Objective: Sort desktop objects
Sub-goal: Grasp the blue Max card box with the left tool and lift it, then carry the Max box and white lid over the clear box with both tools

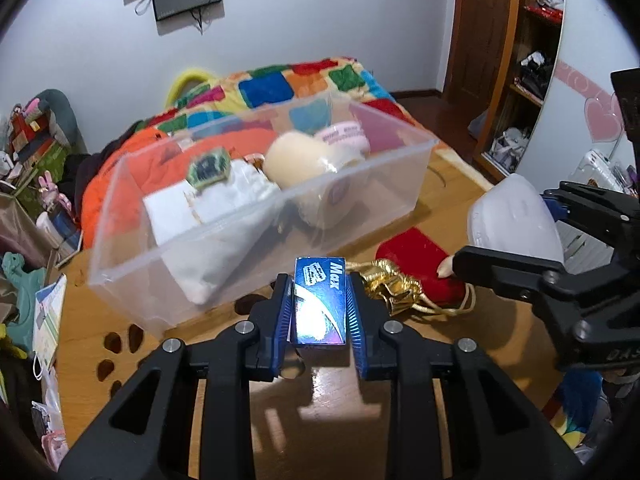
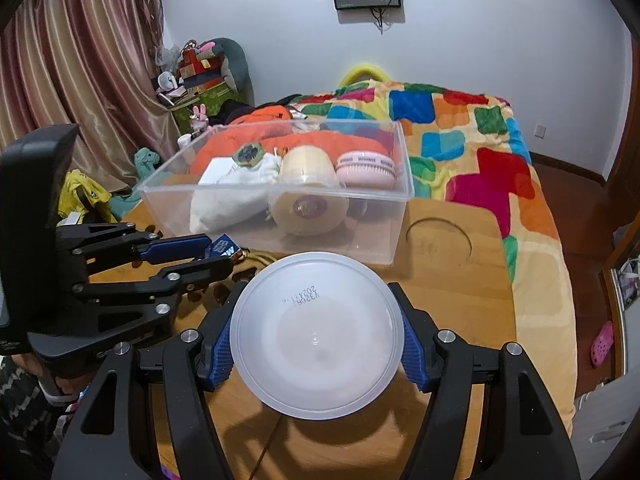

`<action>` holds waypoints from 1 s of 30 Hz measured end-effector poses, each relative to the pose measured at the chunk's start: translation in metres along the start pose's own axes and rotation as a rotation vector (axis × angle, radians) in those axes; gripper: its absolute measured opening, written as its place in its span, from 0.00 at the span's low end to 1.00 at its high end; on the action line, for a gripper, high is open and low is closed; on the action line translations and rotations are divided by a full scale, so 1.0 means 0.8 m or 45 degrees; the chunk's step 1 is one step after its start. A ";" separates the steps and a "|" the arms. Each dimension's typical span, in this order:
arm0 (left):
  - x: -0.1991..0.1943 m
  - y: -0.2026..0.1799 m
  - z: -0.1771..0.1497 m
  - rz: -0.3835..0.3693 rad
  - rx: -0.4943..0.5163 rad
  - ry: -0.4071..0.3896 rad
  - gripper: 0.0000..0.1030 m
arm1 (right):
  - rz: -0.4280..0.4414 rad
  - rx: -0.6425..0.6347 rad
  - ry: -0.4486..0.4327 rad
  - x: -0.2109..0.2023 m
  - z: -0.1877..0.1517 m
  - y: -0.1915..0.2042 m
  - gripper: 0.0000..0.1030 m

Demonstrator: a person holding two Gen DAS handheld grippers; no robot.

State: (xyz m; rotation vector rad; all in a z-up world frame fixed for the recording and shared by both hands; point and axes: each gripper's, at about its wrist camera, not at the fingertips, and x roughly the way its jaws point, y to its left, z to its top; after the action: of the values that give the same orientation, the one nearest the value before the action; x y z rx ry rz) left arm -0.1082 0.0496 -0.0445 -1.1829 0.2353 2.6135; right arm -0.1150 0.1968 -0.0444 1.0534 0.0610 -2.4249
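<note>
My left gripper [image 1: 319,292] is shut on a small blue box marked "Max" [image 1: 319,304], held above the wooden table in front of the clear plastic bin [image 1: 132,236]. The bin holds a white cloth pouch [image 1: 232,200], a cream tape roll [image 1: 296,160], a pink round case [image 1: 344,136] and a small green badge [image 1: 208,168]. My right gripper [image 2: 316,344] is shut on a frosted white round container [image 2: 316,332], bottom facing the camera, just short of the bin [image 2: 400,216]. In the right wrist view the left gripper [image 2: 224,256] and the blue box [image 2: 224,246] show at left.
A red velvet pouch [image 1: 420,256] with a gold bag and cord [image 1: 392,284] lies on the table to the right of the blue box. The wooden table [image 2: 460,300] has a round cut-out [image 2: 438,240]. A bed with a colourful blanket [image 2: 460,128] lies behind.
</note>
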 end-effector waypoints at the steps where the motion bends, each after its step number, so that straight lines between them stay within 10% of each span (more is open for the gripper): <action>1: -0.004 0.001 0.002 0.001 -0.002 -0.011 0.26 | -0.002 -0.004 -0.005 -0.001 0.002 0.001 0.61; 30: -0.028 0.057 0.048 0.011 -0.035 -0.134 0.26 | -0.019 -0.152 -0.078 0.006 0.078 0.027 0.61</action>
State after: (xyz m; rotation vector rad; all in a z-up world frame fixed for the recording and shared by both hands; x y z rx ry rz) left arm -0.1350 0.0123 -0.0004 -1.0509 0.1839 2.6849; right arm -0.1501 0.1616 -0.0005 0.9279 0.1906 -2.4321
